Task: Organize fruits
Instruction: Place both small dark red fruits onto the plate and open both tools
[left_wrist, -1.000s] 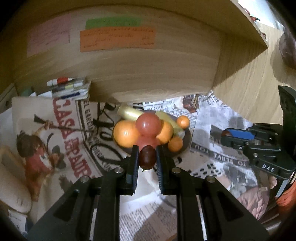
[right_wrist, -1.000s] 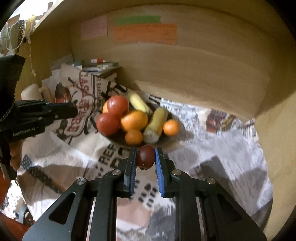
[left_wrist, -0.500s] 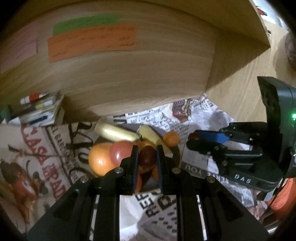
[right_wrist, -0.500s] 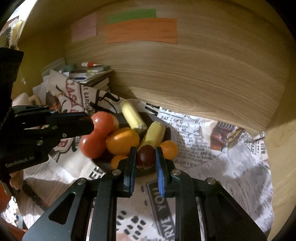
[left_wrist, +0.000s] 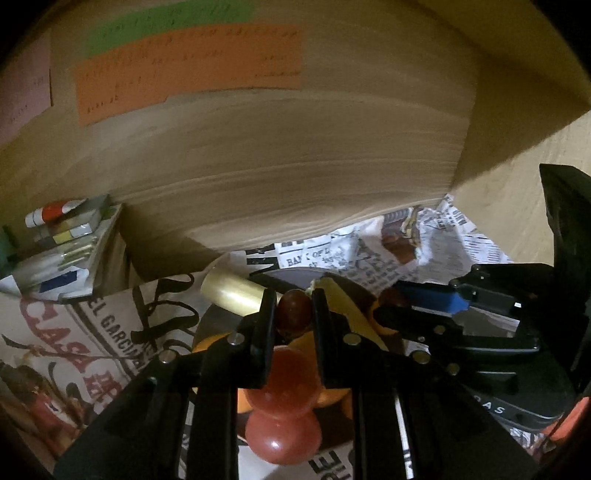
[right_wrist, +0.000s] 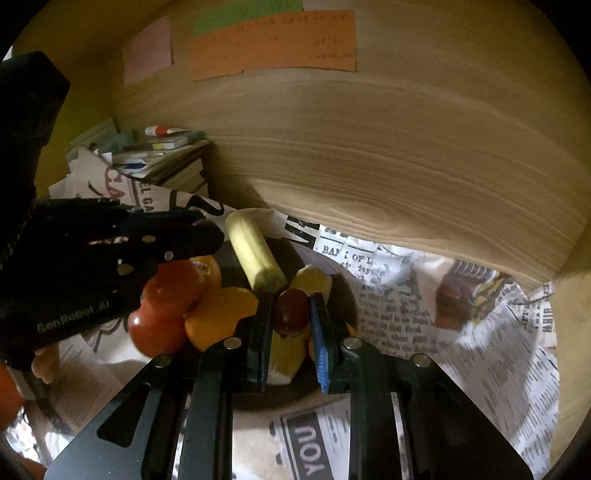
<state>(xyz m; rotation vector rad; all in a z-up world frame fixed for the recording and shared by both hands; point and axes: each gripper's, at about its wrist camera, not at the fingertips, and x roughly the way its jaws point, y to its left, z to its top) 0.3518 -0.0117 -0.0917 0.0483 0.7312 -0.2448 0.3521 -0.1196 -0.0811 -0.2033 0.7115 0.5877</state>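
Observation:
A dark plate (right_wrist: 343, 291) on newspaper holds red tomatoes (right_wrist: 173, 288), oranges (right_wrist: 218, 321) and yellow banana pieces (right_wrist: 255, 254). My left gripper (left_wrist: 294, 314) is shut on a small dark red fruit (left_wrist: 294, 312) and holds it over the plate, above the red tomatoes (left_wrist: 286, 384). My right gripper (right_wrist: 291, 314) is shut on another small dark red fruit (right_wrist: 291, 310) above a banana piece (right_wrist: 288, 350). The right gripper also shows in the left wrist view (left_wrist: 428, 310), and the left gripper in the right wrist view (right_wrist: 199, 236), both close over the plate.
The plate sits in a wooden alcove with a back wall (right_wrist: 369, 155) carrying orange, green and pink notes (right_wrist: 273, 40). A stack of books and markers (right_wrist: 162, 151) lies at the back left. Printed newspaper (right_wrist: 480, 332) covers the floor.
Both grippers have moved forward and now hang right over the plate, each still holding its dark red fruit. The fruits on the plate have not moved.

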